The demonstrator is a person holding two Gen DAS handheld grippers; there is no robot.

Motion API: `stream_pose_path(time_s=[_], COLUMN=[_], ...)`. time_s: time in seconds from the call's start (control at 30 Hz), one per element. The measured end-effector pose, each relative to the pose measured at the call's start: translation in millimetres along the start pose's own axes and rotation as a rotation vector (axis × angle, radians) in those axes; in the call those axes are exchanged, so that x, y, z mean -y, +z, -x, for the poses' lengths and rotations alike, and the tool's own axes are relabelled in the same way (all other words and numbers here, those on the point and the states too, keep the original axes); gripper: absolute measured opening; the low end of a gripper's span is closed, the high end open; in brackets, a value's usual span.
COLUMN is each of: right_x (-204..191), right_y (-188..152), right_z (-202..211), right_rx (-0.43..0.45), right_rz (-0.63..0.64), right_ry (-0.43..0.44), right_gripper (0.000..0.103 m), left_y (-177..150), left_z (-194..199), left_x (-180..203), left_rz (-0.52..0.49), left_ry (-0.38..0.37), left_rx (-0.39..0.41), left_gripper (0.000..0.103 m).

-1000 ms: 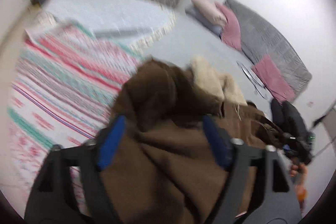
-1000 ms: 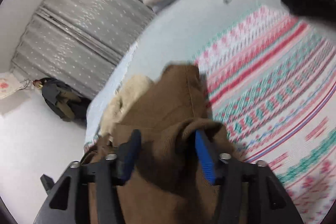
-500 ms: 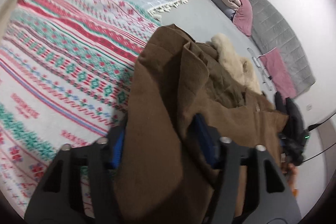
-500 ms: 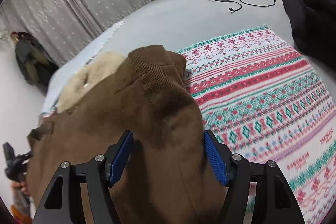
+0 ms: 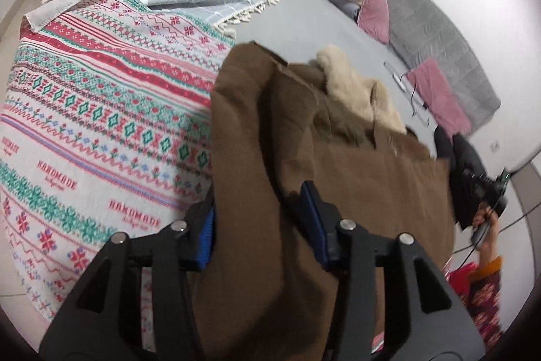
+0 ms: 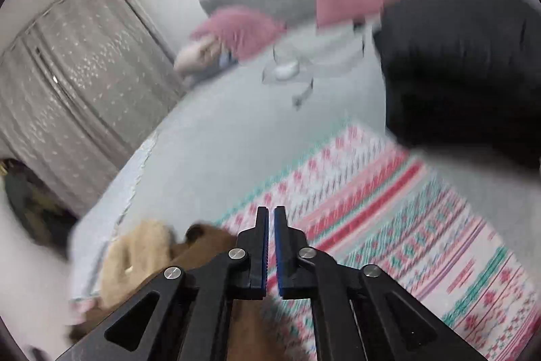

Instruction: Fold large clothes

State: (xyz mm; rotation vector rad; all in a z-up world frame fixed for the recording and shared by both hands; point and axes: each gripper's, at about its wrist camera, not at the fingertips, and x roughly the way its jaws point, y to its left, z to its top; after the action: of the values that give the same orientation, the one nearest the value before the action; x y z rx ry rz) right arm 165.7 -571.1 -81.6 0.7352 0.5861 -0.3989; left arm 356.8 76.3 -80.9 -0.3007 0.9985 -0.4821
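While the left gripper clamps the brown fleece-collared corduroy coat at frame centre, the right gripper, pressed together on nothing, leaves it one-handed; the fold may slump.

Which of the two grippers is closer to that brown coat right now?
Left. The left gripper has the brown coat bunched between its fingers. The right gripper is shut with nothing between its fingers, with the coat just below and beside it.
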Motion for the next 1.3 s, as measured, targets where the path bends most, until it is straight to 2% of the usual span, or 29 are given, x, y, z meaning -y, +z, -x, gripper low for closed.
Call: stream_pose_path(time_s=[0.07, 0.1, 0.17, 0.2, 0.3, 0.33, 0.4, 0.43, 0.47, 0.53, 0.63, 0.73, 0.8, 0.87, 0.93, 0.97, 1.0, 1.03, 1.1, 1.13, 1.17, 1.2, 1.23, 1.3], right_x=[-6.5, -13.1, -23.1, -28.8, -49.2, -57.2, -68.1, -72.6, -77.0, -84.3, -94.9, -103.5, -110.7, -111.5, -109.2, -106.2, -102.5, -100.2, -94.5, -91.1, -87.7, -83.7, -80.8, -74.0], right_y=[-9.5, -19.2, -37.5, -47.5, -69.4, -76.6, -90.9, -96.0, -101.2, -103.7, -91.3, -60.9, -30.4, -4.7, 19.8, 28.1, 31.4, 30.0, 14.8, 6.1, -6.7, -16.2, -26.9, -44.0], right_z=[6.2, 8.9, 7.1, 4.1, -14.7, -29.1, -49.1, -52.7, -53.5, -39.4, 0.9, 19.6, 27.3, 29.3, 18.2, 7.0, -3.6, -16.5, -42.6, -50.6, -61.5, -64.7, -73.3, -78.0], right_rx=[-0.037, -0.061, -0.126, -0.160, -0.254, -0.295, -0.322, -0.307, -0.281, -0.191, -0.008, 0.085, 0.165, 0.217, 0.198, 0.147, 0.089, 0.022, -0.105, -0.143, -0.190, -0.213, -0.246, -0.283], right_rz=[0.098, 0.163, 0.227, 0.248, 0.300, 0.308, 0.321, 0.330, 0.345, 0.344, 0.363, 0.359, 0.354, 0.331, 0.295, 0.275, 0.257, 0.248, 0.265, 0.279, 0.294, 0.300, 0.305, 0.300], right_ry=[-0.007, -0.003, 0.044, 0.084, 0.143, 0.131, 0.077, 0.056, 0.041, 0.046, 0.058, 0.062, 0.016, 0.002, -0.010, 0.002, 0.016, 0.022, 0.026, 0.030, 0.039, 0.046, 0.055, 0.050], right_gripper=[0.010, 0.017, 0.063, 0.069, 0.070, 0.070, 0.068, 0.046, 0.010, 0.006, 0.005, 0.003, 0.001, 0.001, 0.002, 0.004, 0.004, 0.005, 0.018, 0.035, 0.057, 0.064, 0.066, 0.066], left_y=[-6.8, -12.1, -18.6, -23.3, -26.6, -25.8, -22.1, -17.9, -14.2, -4.9, 14.9, 45.8, 65.9, 84.9, 101.5, 110.7, 116.5, 117.7, 111.6, 106.2, 102.6, 99.3, 97.4, 96.5], left_z=[0.4, 0.4, 0.6, 1.2, 1.6, 0.3, -2.5, 1.7, 8.4, 30.3, 61.4, 77.5, 77.0, 67.0, 39.7, 15.9, -7.0, -21.6, -38.1, -40.1, -41.4, -42.1, -42.4, -42.9], left_x=[-3.0, -6.6, -10.9, -14.0, -17.8, -18.9, -15.1, -6.0, 4.1, 29.3, 54.2, 77.0, 88.9, 95.2, 93.1, 86.0, 74.7, 64.6, 47.5, 42.2, 37.1, 31.4, 28.4, 23.5], left_rz=[0.004, 0.021, 0.047, 0.061, 0.090, 0.113, 0.134, 0.114, 0.074, -0.017, -0.067, -0.123, -0.168, -0.213, -0.216, -0.196, -0.150, -0.107, -0.063, -0.058, -0.053, -0.044, -0.036, -0.008], left_ry=[0.001, -0.009, -0.022, -0.031, -0.050, -0.054, -0.058, -0.032, -0.011, -0.006, -0.073, -0.096, -0.092, -0.107, -0.029, 0.034, 0.065, 0.069, 0.054, 0.040, 0.026, 0.012, 0.006, -0.010], left_rx=[-0.009, -0.018, -0.027, -0.031, -0.023, -0.024, -0.033, -0.012, 0.020, 0.110, 0.221, 0.304, 0.336, 0.355, 0.324, 0.253, 0.166, 0.115, 0.066, 0.059, 0.050, 0.035, 0.024, -0.009], left_gripper=[0.052, 0.052, 0.052, 0.052, 0.052, 0.041, 0.012, 0.010, 0.010, 0.009, 0.009, 0.009, 0.009, 0.009, 0.010, 0.012, 0.012, 0.012, 0.013, 0.017, 0.020, 0.021, 0.022, 0.022])
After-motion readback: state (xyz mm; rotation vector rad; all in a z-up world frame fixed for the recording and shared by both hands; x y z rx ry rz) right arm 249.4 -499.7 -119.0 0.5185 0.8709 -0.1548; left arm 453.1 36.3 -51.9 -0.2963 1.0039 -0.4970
